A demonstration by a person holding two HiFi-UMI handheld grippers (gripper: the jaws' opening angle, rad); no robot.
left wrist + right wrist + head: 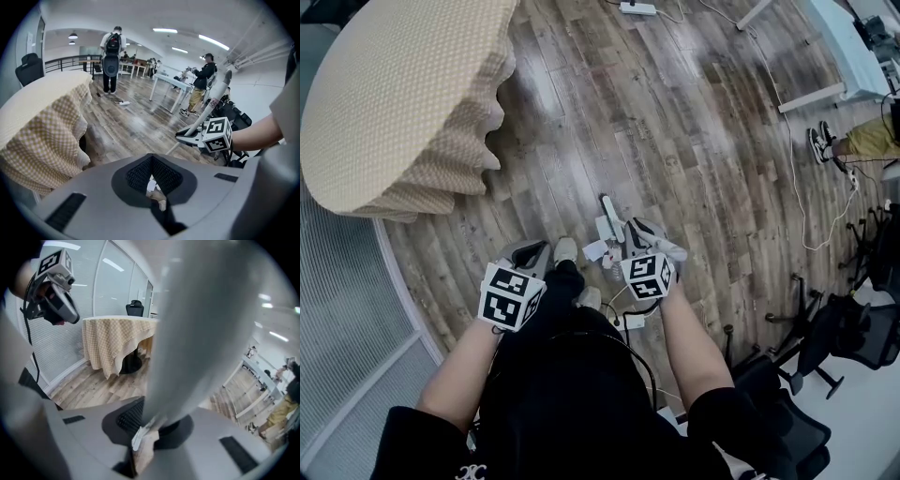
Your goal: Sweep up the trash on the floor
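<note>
Head view: the right gripper (645, 239) is seen held out over the wooden floor (694, 131), with a white broom handle (609, 223) rising steeply towards the camera just beside it. In the right gripper view the jaws are closed round that handle (201, 324), which fills the notch between the dark pads.

The left gripper (528, 255) is carried lower and to the left, apart from the handle. In the left gripper view its jaws are brought together with nothing gripped; only floor and a pale scrap are glimpsed through the small gap between the pads.

The trash, a few white paper scraps (594, 250), lies on the floor at the foot of the handle, between the two grippers and close to the person's shoe (566, 249). A round table with a checked cloth (394, 103) stands well apart, up and to the left.

The step in hand is judged to be the start of sweeping: the broom is gripped one-handed and the scraps are not yet gathered. Next, the handle would need steadying, perhaps by the free left gripper, and the broom head, which cannot be made out here, drawn across the scraps.
</note>
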